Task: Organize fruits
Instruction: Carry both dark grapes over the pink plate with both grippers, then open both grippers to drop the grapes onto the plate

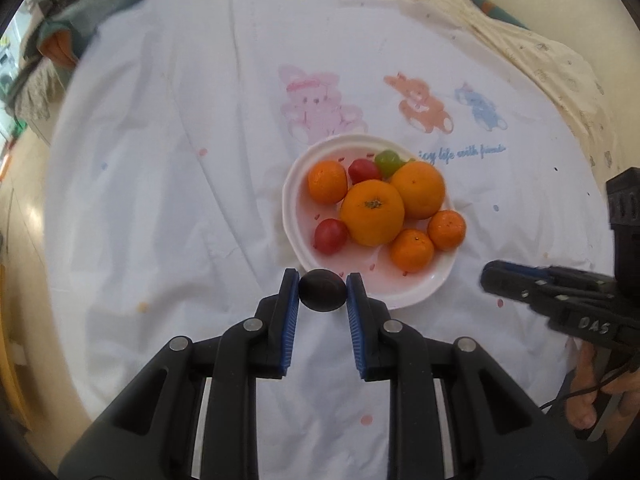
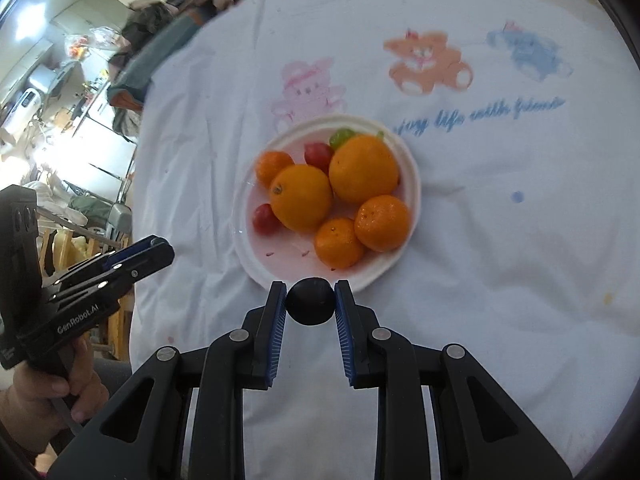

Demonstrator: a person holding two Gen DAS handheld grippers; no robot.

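Observation:
A white plate (image 1: 416, 294) on the white printed cloth holds two large oranges (image 1: 373, 213), several small mandarins (image 1: 327, 182), two red tomatoes (image 1: 330, 236) and a green fruit (image 1: 388, 161). My left gripper (image 1: 322, 290) is shut on a dark round fruit (image 1: 322, 290) just above the plate's near rim. My right gripper (image 2: 310, 301) is shut on another dark round fruit (image 2: 310, 301) at the plate's (image 2: 408, 216) near rim. Each gripper also shows side-on in the other view: the right gripper (image 1: 492, 280) and the left gripper (image 2: 160, 250).
The cloth (image 1: 180, 160) bears pink, orange and blue bear prints and blue lettering. A beige patterned blanket (image 1: 540, 60) lies at the far right. Clothes and clutter (image 2: 160, 52) lie beyond the cloth's left edge, with room furniture behind.

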